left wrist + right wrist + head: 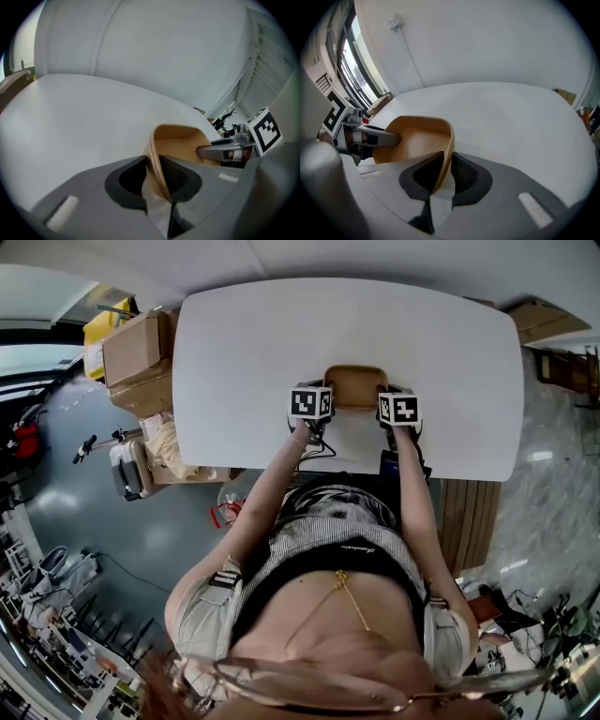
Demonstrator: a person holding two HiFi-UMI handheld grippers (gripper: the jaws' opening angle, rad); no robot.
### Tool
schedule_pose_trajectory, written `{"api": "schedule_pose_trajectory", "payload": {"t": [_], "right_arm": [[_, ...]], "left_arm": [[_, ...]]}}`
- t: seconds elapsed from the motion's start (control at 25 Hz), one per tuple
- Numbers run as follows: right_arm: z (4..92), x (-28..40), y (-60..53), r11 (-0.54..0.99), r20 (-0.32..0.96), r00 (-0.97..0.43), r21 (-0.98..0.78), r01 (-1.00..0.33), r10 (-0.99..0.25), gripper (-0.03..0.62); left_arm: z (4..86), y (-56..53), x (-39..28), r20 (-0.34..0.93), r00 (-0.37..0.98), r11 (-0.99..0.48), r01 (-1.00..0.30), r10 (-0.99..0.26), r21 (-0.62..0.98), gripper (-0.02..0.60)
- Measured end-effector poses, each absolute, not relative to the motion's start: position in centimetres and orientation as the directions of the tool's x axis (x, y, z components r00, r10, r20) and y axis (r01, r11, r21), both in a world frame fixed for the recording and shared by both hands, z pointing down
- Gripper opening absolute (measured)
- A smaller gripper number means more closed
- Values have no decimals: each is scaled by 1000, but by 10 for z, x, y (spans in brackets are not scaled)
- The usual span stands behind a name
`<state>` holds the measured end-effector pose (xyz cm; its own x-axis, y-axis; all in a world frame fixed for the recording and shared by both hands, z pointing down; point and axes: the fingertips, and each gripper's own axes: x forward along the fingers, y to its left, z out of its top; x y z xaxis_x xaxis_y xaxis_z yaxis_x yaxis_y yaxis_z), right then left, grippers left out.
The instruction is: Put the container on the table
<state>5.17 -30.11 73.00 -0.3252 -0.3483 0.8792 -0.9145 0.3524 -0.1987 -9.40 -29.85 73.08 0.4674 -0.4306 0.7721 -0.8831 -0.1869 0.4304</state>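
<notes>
Holding container (355, 383) by opposite rims: clamped on left wall with left gripper (154, 176), on right wall with right gripper (443, 172). Sits level between both, over near-middle of table (281, 329). Can't tell if touching down. Likely straight down.

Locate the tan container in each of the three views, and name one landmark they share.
Head view: container at centre, by the near edge of the white table.
Left gripper view: container lower centre-right, its wall pinched by the left tongs.
Right gripper view: container lower left, its wall pinched by the right tongs.
Shared landmark: the white table.
</notes>
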Motion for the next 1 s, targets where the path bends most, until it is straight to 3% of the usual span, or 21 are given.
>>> {"api": "schedule_pose_trajectory", "payload": {"t": [1.0], "right_arm": [[732, 49, -301, 405, 895, -381, -267, -875, -233, 81]], "left_arm": [[731, -298, -92, 785, 469, -181, -883, -404, 434, 79]]}}
